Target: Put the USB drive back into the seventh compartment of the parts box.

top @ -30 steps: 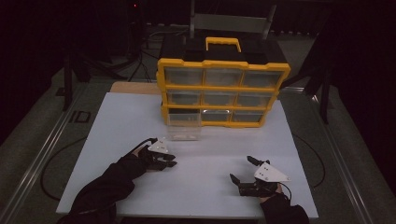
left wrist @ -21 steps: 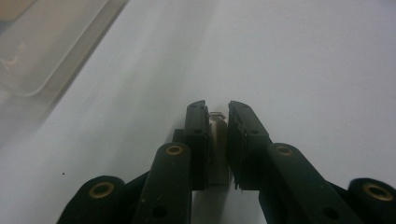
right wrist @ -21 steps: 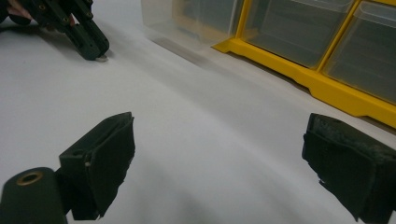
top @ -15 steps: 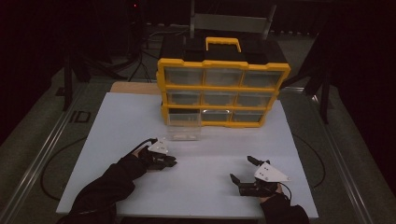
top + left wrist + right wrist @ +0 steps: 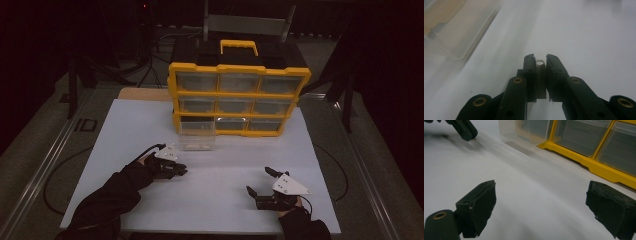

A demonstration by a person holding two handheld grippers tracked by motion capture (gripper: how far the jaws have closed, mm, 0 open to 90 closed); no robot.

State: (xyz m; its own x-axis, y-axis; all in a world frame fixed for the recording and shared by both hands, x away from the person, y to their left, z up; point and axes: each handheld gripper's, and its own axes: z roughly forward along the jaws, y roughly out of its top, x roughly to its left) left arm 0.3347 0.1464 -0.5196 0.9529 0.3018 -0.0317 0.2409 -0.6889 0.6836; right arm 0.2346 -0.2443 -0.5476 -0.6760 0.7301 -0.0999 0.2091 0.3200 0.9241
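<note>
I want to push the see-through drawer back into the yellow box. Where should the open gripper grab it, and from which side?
Probably by the front wall of the clear drawer, the end facing the person. It is pulled out from the bottom-left slot of the yellow organizer, so that end is free. The open right gripper could come from the person's side.

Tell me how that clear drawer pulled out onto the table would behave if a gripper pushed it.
The clear drawer looks thin plastic, so probably light. It sits flat on the smooth white table, so it would likely slide, not tip.
</note>
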